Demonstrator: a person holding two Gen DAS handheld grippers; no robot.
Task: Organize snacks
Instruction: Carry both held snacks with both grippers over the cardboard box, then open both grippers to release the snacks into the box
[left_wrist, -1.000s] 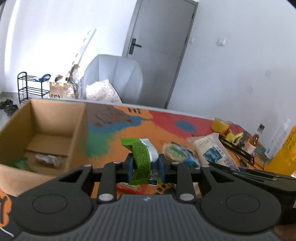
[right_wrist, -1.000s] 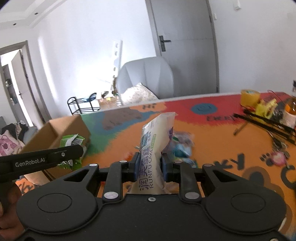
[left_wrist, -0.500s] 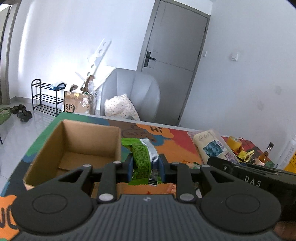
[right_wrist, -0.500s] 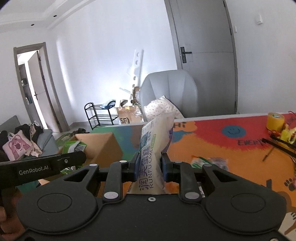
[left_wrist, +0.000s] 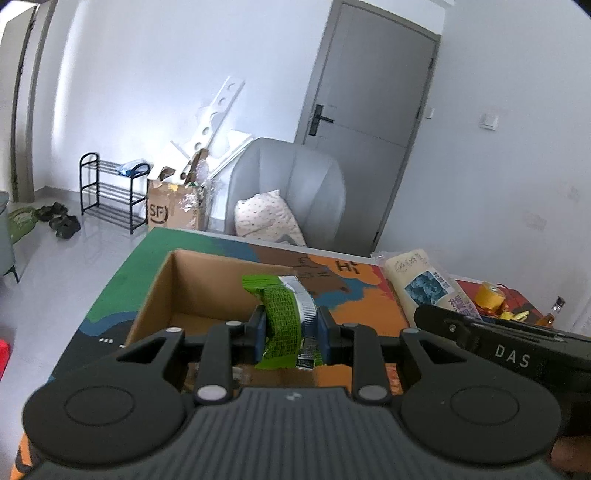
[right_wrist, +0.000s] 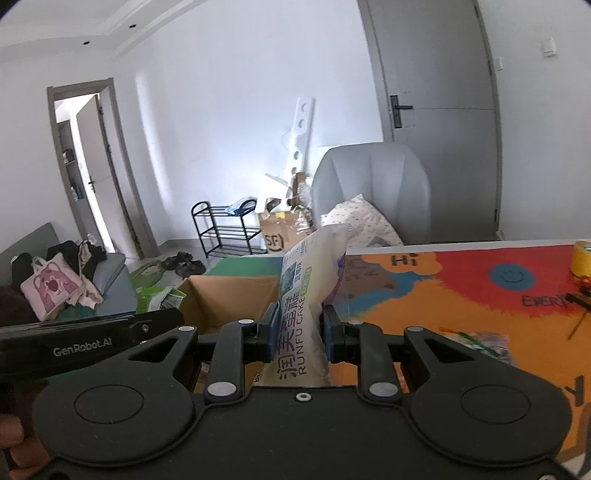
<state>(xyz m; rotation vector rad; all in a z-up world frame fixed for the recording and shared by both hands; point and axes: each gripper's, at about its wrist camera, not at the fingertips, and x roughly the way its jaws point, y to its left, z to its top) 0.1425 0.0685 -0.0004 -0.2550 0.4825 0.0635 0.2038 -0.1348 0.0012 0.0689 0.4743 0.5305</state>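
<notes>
My left gripper is shut on a green and silver snack packet, held over the open cardboard box at the table's left end. My right gripper is shut on a cream Runfu Cake bag, upright between its pads, just right of the same box. The left wrist view shows that cake bag and the right gripper's black body at the right. In the right wrist view the green packet and the left gripper's body sit at the left. The box's bottom is mostly hidden.
The colourful mat covers the table. A loose snack pack lies on it at the right, a yellow tape roll and a bottle farther right. A grey armchair stands behind the table's far edge.
Both grippers have risen and swung left with their packets, from above the mat's middle to over and beside the cardboard box. Neither grip has changed.
</notes>
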